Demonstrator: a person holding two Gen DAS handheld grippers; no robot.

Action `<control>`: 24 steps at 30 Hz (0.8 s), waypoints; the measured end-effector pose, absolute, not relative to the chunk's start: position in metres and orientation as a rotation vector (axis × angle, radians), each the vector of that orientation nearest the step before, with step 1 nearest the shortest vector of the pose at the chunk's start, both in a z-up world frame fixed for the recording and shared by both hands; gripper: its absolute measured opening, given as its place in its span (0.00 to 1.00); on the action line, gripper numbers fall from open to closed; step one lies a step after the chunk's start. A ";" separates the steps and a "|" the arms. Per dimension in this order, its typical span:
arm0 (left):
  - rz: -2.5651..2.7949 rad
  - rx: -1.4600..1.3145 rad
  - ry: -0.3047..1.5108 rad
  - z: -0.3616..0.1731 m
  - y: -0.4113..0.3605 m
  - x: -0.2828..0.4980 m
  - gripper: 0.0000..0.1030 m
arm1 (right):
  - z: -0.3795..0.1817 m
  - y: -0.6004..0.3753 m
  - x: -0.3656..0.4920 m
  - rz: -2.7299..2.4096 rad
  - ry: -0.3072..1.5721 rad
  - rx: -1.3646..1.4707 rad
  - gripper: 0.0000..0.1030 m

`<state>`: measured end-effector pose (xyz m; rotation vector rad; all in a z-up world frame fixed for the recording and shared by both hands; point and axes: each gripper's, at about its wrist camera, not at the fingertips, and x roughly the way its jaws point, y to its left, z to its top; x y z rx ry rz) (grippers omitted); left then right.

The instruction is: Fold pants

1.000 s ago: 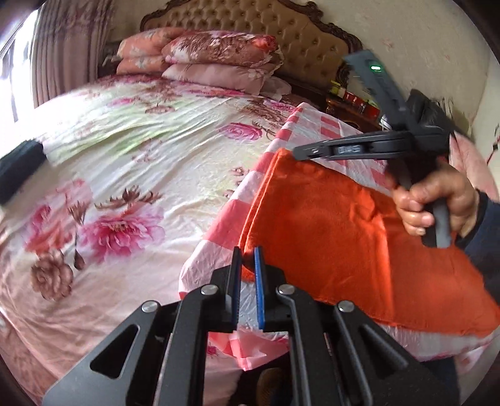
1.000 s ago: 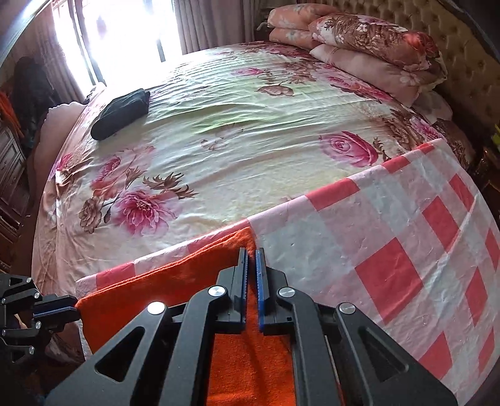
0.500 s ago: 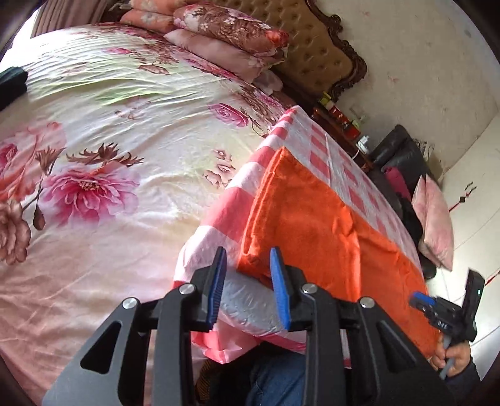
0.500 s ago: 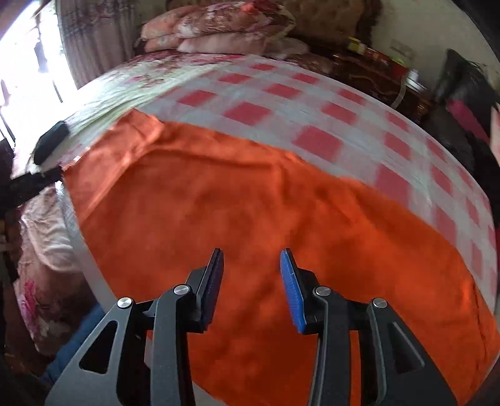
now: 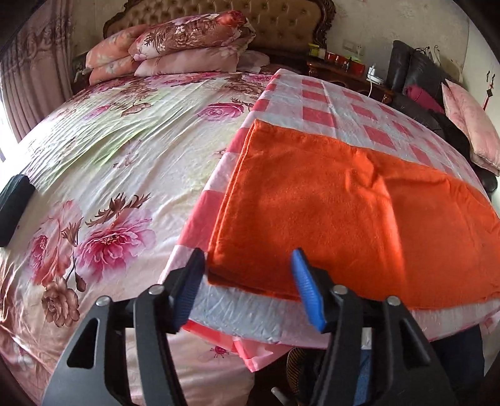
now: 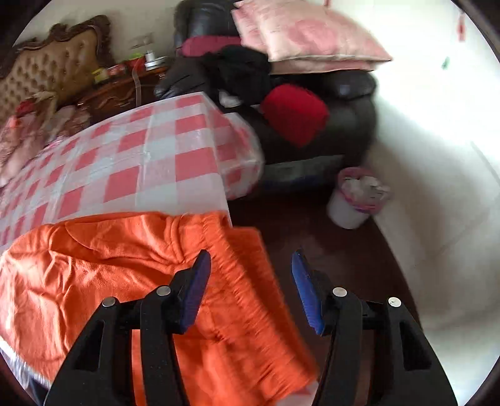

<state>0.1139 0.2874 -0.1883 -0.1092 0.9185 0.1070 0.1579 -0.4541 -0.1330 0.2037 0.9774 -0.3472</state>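
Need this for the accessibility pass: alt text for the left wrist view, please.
Orange pants, folded flat, lie on a pink-and-white checked cloth. The left gripper hovers at their near corner, its blue-padded jaws opening and pressing on nothing. Behind spreads a floral bedspread with stacked pillows against a tufted headboard.

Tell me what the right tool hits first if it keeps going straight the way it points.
Probably the orange pants: their gathered waistband end sits between the opening fingers of the right tool. Depth is unclear.
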 end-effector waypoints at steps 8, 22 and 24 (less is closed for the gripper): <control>0.166 -0.132 0.954 -0.187 0.284 0.123 0.62 | -0.130 -0.434 0.199 -0.193 1.059 0.029 0.04; 0.185 -0.271 0.878 -0.176 0.311 0.099 0.24 | -0.106 -0.450 0.177 -0.386 0.892 0.105 0.66; 0.168 -0.267 0.862 -0.173 0.312 0.096 0.21 | -0.086 -0.418 0.162 -0.319 0.827 0.085 0.67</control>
